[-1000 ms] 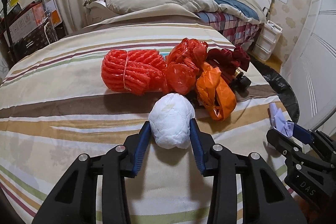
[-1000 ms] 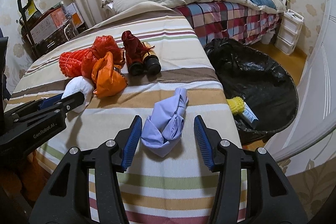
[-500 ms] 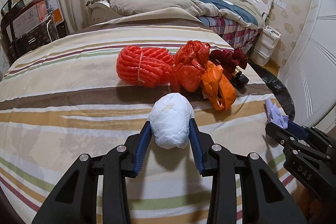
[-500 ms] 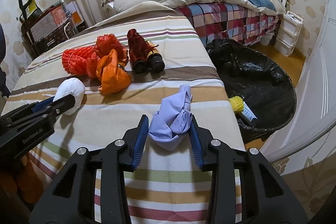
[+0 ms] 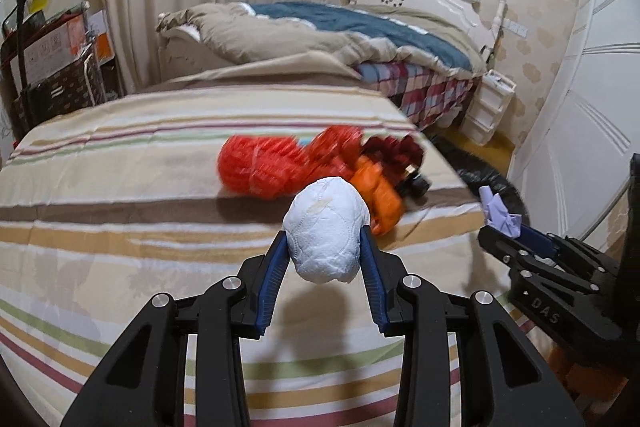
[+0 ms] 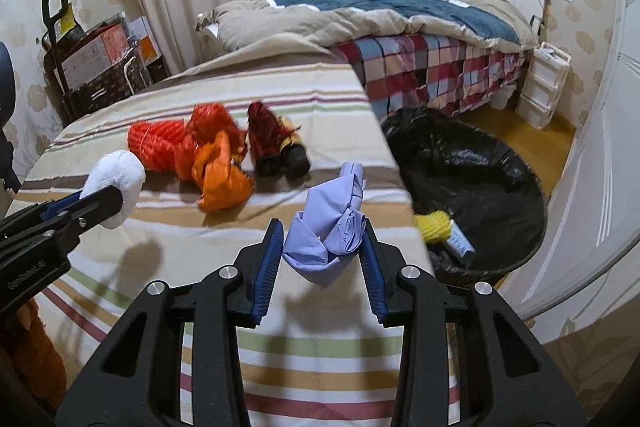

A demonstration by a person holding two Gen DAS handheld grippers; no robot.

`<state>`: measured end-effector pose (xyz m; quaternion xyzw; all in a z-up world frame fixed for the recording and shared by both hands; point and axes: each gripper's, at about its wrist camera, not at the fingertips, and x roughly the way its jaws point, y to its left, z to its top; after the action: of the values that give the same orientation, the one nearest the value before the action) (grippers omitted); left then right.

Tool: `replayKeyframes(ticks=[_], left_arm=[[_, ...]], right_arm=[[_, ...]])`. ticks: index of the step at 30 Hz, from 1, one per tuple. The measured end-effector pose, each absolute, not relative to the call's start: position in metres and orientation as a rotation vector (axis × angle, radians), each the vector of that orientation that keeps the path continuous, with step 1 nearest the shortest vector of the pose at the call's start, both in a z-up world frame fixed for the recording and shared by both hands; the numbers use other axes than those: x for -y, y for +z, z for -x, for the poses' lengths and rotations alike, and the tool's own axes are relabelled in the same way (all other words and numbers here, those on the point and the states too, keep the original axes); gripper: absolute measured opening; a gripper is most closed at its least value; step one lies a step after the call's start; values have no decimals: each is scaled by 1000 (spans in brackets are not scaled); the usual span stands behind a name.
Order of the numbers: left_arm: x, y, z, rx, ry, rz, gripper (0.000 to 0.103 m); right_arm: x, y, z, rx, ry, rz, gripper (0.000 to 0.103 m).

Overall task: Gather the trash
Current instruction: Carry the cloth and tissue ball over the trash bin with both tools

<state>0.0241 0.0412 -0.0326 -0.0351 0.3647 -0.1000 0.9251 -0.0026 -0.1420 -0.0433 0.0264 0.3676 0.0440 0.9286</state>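
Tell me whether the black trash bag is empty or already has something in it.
Not empty. The black trash bag lies open on the floor with a yellow mesh piece and a small tube-like item inside.

My blue-padded fingers (image 5: 370, 259) flank a white wad (image 5: 325, 231) and a lilac cloth (image 6: 332, 231). The bedspread (image 6: 120, 259) is cream with tan, brown, green and maroon stripes. Red netting (image 6: 156, 143), an orange bag (image 6: 220, 179), a black bin liner (image 6: 472, 163).

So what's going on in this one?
A person is clearing trash off a striped bedspread with two handheld grippers. The left gripper holds a white crumpled paper wad, the right gripper a lilac crumpled plastic bag, both lifted. A black-lined trash bin waits beside the bed; red and orange bags remain.
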Motion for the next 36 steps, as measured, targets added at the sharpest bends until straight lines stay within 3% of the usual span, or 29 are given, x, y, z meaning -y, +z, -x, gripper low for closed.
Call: replayKeyframes(ticks=[15,36], left_arm=[[36,-5,-49,-667,-351,21,38],[135,-42,-115,-743,-405,-64,38]], right_arm=[[210,-27,-21,-696,-35,-89,37],[291,-55,-71,-728,-143,-167,37]])
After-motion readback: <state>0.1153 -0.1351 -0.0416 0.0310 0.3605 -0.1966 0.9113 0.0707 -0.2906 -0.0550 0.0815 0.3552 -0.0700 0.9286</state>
